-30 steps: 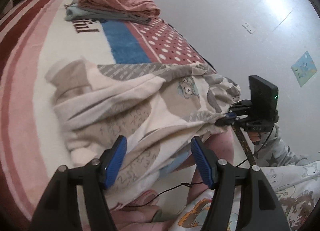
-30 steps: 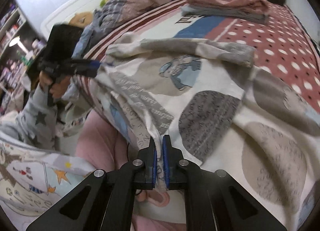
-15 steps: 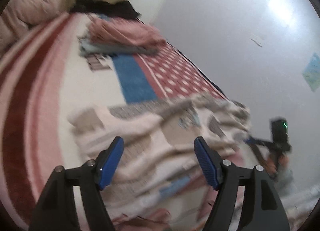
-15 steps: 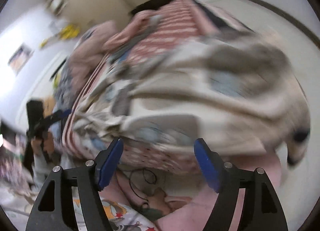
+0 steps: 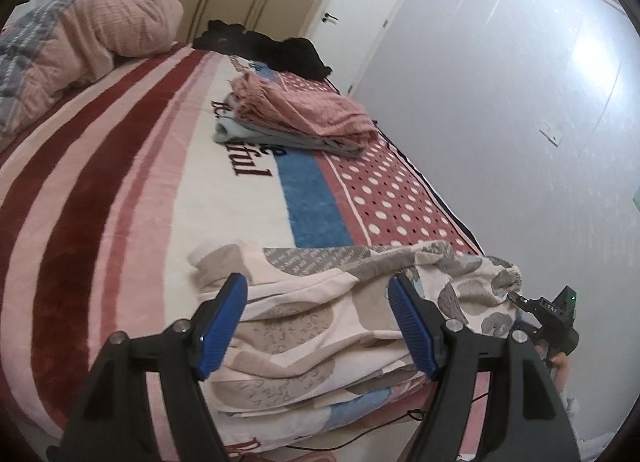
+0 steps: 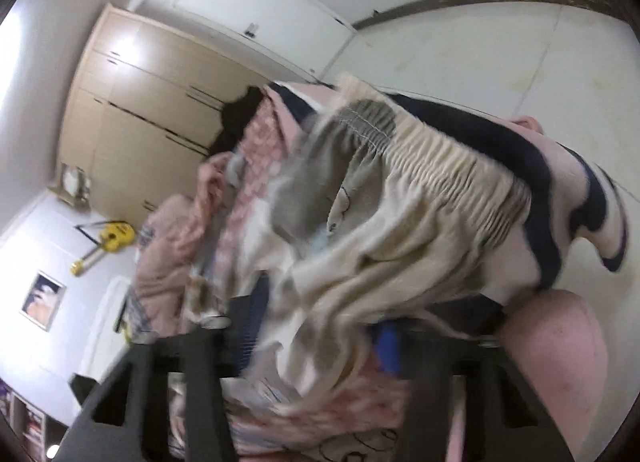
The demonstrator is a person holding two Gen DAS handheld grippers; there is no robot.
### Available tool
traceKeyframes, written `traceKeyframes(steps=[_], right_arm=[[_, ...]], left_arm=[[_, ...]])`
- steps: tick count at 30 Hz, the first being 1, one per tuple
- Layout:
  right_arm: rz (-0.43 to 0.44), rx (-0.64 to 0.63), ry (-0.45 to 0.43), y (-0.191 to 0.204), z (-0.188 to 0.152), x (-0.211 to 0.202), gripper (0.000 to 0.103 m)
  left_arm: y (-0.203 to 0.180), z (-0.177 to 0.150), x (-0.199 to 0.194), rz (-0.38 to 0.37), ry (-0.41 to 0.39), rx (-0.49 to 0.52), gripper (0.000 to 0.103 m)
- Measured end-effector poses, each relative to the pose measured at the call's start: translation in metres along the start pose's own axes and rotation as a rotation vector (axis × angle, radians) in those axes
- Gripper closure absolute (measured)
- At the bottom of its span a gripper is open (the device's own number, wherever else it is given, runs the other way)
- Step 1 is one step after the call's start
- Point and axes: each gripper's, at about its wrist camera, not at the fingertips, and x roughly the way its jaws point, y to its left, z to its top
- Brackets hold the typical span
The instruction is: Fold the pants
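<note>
Cream pants [image 5: 328,314] with grey circles and a cartoon print lie bunched at the near edge of the bed. My left gripper [image 5: 318,322] is open and empty just above their near side. My right gripper [image 6: 316,338] is open, with the pants' ribbed waistband end [image 6: 400,190] draped between its spread fingers; the view is blurred and tilted. The right gripper also shows in the left wrist view [image 5: 548,314] at the pants' right end.
The bed has a striped and dotted blanket [image 5: 120,190]. A folded pile of pink and grey clothes [image 5: 296,118] lies further back, with dark clothes [image 5: 264,46] and a pink quilt [image 5: 80,46] beyond. A wall and door stand to the right.
My right gripper opened, letting go of the pants, and swung round to their waistband end. My left gripper pulled back and rose, staying open.
</note>
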Motion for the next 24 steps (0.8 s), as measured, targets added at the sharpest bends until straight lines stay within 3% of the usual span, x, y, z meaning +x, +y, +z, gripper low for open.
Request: traceKeyframes(steps=[3,5,8,12,16,20,24], right_arm=[[0.01,-0.057,-0.041,0.033,0.013,0.007,0.093],[0.047,-0.156,-0.057,0.076,0.022,0.015,0.093],[0.159,-0.335,-0.007,0.156,0.02,0.039,0.093],[0.323,-0.579,0.219,0.254,-0.028,0.097,0.094],[0.376,-0.842,0.523,0.307,-0.129,0.163,0.095],[0.303,-0.977,0.759,0.3,-0.212,0.218,0.094],[0.31,-0.985,0.813,0.285,-0.217,0.226,0.091]], left_arm=[[0.007,0.0,-0.008,0.043,-0.026,-0.01,0.034],[0.013,-0.001,-0.015,0.056,-0.046,-0.024,0.034],[0.02,-0.004,-0.024,0.062,-0.071,-0.049,0.034],[0.032,-0.011,-0.035,0.083,-0.1,-0.081,0.034],[0.045,-0.018,-0.04,0.102,-0.105,-0.121,0.034],[0.053,-0.023,-0.04,0.113,-0.098,-0.151,0.034],[0.053,-0.025,-0.034,0.093,-0.079,-0.149,0.031]])
